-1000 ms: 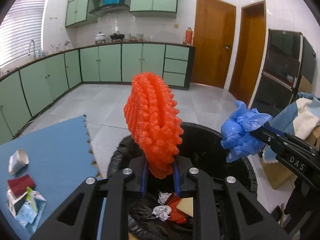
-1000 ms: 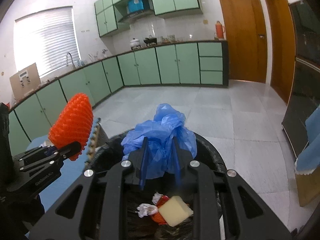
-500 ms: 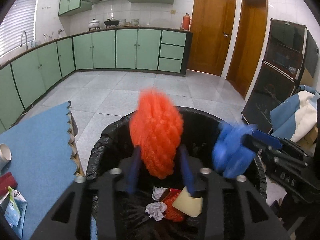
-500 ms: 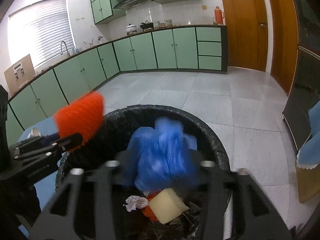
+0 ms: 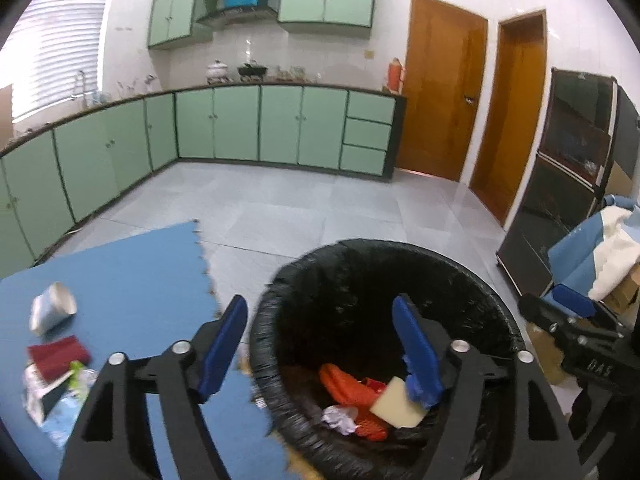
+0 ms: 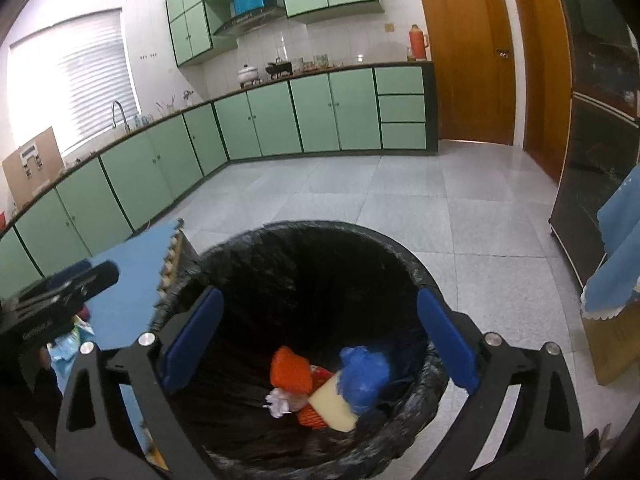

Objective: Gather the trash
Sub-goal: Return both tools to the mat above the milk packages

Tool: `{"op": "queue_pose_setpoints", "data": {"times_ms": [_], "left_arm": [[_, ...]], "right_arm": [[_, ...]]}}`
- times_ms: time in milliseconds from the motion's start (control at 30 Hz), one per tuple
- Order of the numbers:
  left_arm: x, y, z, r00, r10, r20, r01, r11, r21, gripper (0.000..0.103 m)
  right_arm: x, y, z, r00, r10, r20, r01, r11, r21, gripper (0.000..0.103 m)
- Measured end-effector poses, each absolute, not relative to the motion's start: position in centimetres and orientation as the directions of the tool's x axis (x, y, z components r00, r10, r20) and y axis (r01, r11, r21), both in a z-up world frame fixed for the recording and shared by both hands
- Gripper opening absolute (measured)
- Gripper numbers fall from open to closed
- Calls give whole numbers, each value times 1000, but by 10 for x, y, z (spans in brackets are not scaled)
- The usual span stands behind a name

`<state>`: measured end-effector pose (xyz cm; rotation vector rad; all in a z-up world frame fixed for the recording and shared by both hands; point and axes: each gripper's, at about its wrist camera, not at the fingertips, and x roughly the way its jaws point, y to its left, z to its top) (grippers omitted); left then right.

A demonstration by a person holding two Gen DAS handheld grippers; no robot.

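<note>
I am holding my left tongs with the jaws spread wide and nothing between them, positioned over the near-left rim of the black-lined trash bin; the left finger is standing over the blue tabletop and the right finger over the bin opening. I am holding my right tongs likewise wide open and empty, directly above the same trash bin, with both blue pads framing its interior. Inside the bin, the orange foam net is lying at the bottom on the left side, touching a pale yellow sponge block at the centre. The crumpled blue plastic bag is resting on the right side of the pile, overlapping the sponge block. A crumpled white paper wad is lying just beside the net, on the near side. In the left wrist view, the same orange net and sponge block are showing between my fingers. On the tabletop, well apart from the bin, a tipped paper cup, a dark red flat packet and a pile of crumpled wrappers are remaining near the left edge.
</note>
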<state>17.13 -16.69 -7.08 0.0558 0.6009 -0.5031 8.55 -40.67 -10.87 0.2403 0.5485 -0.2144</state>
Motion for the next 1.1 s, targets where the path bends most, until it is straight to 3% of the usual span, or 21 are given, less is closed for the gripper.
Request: {"op": "queue_pose_setpoints", "data": {"times_ms": [567,833,1100], "left_arm": [[129,21,-57,843,-161,-513,165,986,-38,81],[119,81,-76,845,-45,-532,53,999,-1,81],[120,128,-106,822,49,-568,-36,999,35,81]], "right_arm": [[99,-261,-79,877,48,-478,26,989,149,97],[114,-186,-97,867,142,-478,-85,987,139,97],[133,-117,-132,816,205,-540,-175,979,107,97]]}}
